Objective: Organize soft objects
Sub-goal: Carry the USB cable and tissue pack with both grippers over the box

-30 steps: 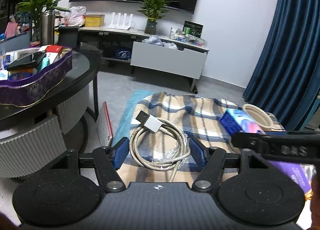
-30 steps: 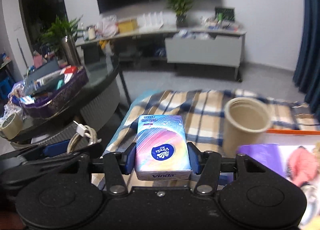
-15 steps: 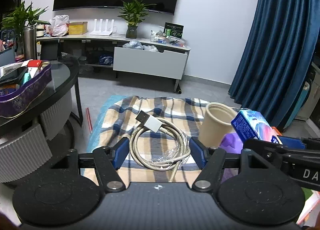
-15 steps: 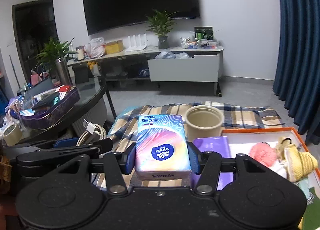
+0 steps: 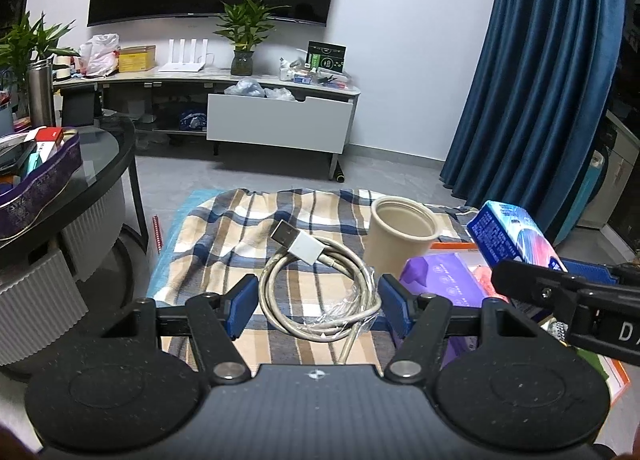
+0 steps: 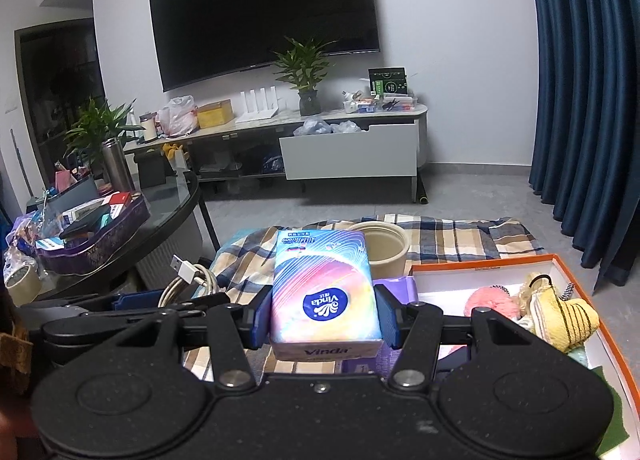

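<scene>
— Where do we stand with the two things we carry?

— Our right gripper [image 6: 323, 316] is clamped on the tissue pack [image 6: 325, 292], its blue pads pressed against the pack's two long sides. Our left gripper [image 5: 318, 302] is closed around the coiled cable [image 5: 320, 292], the coil sitting between its pads.

— And the place they should go?

— We judge it to be the orange box [image 6: 560, 260], which lies to the right of and a little beyond the right gripper. It already holds a pink puff [image 6: 492, 302] and a yellow plush toy [image 6: 560, 316]. The right hand is the nearer one; the left gripper is further off, on the far side of the right one from the box.

— How does the pack lie?

— Its long axis runs straight ahead along the gripper's fingers, the end printed with the brand name towards us, the broad printed face up. The box's long side runs roughly across that line, so we expect a swing rightwards, past the beige cup [image 6: 380, 248] standing on the plaid cloth [image 6: 460, 236].

— And the cable?

— Its coil lies flat, the plug [image 5: 298, 242] pointing away and to the left.
</scene>
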A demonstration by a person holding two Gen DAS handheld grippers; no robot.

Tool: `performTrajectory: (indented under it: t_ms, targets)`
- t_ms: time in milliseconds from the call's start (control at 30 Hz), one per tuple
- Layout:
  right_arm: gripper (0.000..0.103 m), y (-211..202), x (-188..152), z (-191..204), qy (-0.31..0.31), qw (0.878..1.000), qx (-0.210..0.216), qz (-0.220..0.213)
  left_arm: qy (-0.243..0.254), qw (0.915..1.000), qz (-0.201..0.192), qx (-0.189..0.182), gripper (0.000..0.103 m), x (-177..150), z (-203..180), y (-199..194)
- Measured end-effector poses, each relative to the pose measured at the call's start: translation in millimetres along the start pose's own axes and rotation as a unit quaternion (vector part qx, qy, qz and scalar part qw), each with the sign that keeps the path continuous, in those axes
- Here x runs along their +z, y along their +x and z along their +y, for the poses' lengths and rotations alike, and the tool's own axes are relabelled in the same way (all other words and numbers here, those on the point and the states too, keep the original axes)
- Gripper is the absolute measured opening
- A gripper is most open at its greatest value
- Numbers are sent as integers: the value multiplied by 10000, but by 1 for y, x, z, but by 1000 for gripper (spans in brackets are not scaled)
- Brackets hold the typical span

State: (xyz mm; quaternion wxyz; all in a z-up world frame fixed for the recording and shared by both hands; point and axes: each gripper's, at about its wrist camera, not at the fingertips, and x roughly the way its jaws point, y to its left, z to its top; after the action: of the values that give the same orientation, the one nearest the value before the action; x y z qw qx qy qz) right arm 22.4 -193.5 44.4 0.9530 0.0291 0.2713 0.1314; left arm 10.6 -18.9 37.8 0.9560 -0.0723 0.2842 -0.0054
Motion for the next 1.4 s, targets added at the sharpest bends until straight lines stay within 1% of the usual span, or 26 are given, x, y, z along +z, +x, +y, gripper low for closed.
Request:
performTrajectory:
  t_ms: [800, 1400]
  targets:
    - [64, -17, 2, -19, 149, 9996, -189, -166, 215, 9993, 43, -288, 67, 0, -26, 1]
    - [64, -27, 2, -46, 363, 9982, -412, -240, 422, 9976, 108, -548, 67, -1, -48, 6]
